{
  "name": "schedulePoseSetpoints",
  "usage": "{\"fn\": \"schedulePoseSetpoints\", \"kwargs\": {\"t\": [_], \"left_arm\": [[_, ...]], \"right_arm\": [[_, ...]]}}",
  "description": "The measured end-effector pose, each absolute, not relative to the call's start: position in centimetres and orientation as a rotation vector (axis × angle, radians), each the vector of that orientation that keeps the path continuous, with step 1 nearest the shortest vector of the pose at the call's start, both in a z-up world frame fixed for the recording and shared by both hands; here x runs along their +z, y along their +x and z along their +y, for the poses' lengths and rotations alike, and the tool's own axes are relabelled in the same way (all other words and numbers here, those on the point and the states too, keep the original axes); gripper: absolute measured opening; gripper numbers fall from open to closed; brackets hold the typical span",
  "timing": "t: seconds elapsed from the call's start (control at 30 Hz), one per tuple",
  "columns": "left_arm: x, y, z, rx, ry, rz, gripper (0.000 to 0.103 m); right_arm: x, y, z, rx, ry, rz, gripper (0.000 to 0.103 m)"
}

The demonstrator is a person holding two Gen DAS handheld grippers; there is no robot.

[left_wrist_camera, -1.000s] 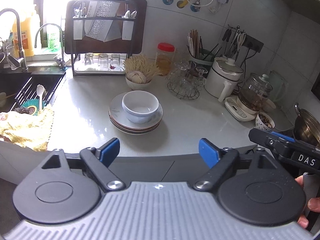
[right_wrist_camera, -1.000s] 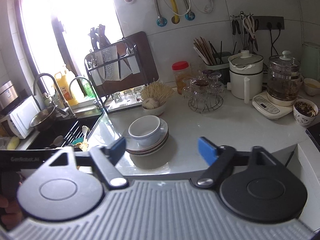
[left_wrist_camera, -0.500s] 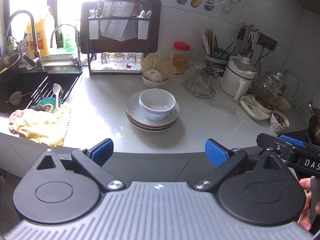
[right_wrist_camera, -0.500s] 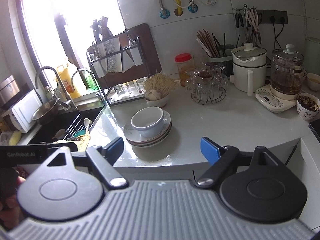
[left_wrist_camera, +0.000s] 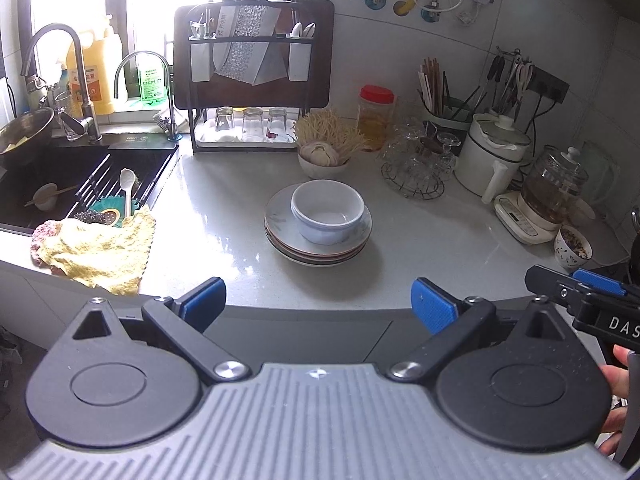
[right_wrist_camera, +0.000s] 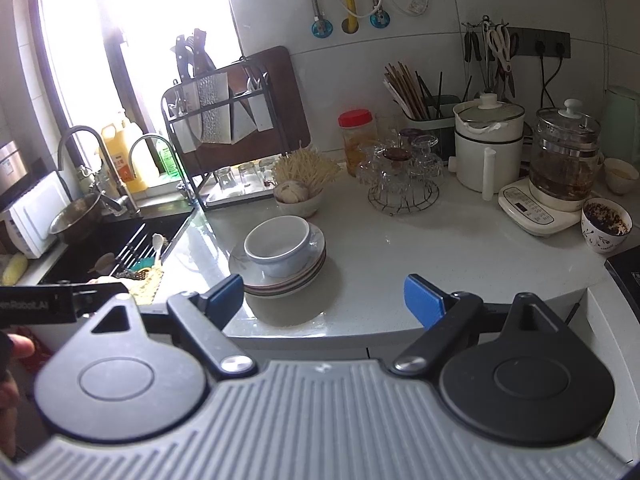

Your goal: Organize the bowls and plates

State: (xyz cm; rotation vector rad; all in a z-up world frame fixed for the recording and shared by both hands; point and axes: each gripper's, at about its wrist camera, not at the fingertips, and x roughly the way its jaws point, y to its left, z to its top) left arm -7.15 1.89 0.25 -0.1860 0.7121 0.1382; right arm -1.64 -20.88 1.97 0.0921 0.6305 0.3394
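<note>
Left hand-held gripper [left_wrist_camera: 318, 300]: jaws spread wide with nothing between the blue pads; it hangs over the near edge of the table, well short of the dishes.
Right hand-held gripper [right_wrist_camera: 324, 296]: jaws likewise wide apart and empty, held near the table's front edge; its left pad sits just in front of the plate stack in its own view.
White bowl [left_wrist_camera: 328, 212]: upright and empty, resting on top of the plate stack, slightly toward the stack's far side.
Plate stack [left_wrist_camera: 280, 236]: several plates piled flat near the middle of the table [left_wrist_camera: 224, 216], the lower rims showing brownish edges.
Small bowl of garlic [left_wrist_camera: 322, 158]: just beyond the stack, with a bundle of pale dried noodles behind it.
Knife and glass rack [left_wrist_camera: 250, 80]: at the far edge, left of centre, with a dark cutting board behind it and upturned glasses on its tray.
Sink [left_wrist_camera: 80, 176]: far left, holding a white spoon on a wire rack.
Yellow cloth [left_wrist_camera: 100, 248]: draped over the near left edge of the table beside the sink.
Wire stand of glasses [left_wrist_camera: 416, 172]: right of the stack, at the far side.
White electric pot [left_wrist_camera: 492, 160]: far right, beside a glass kettle [left_wrist_camera: 554, 184] on its base.
Patterned cup [left_wrist_camera: 572, 242]: near right, in front of the kettle.
</note>
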Motion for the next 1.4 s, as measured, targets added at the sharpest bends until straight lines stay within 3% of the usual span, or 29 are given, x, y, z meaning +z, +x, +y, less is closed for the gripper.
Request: {"fn": "schedulePoseSetpoints", "kwargs": {"t": [1.4], "left_arm": [[0.3,-7.7,1.6,0.183,-0.178,0.702,0.101]], "right_arm": [[1.6,-1.4,-19.9,0.400,0.074,0.644,0.088]]}}
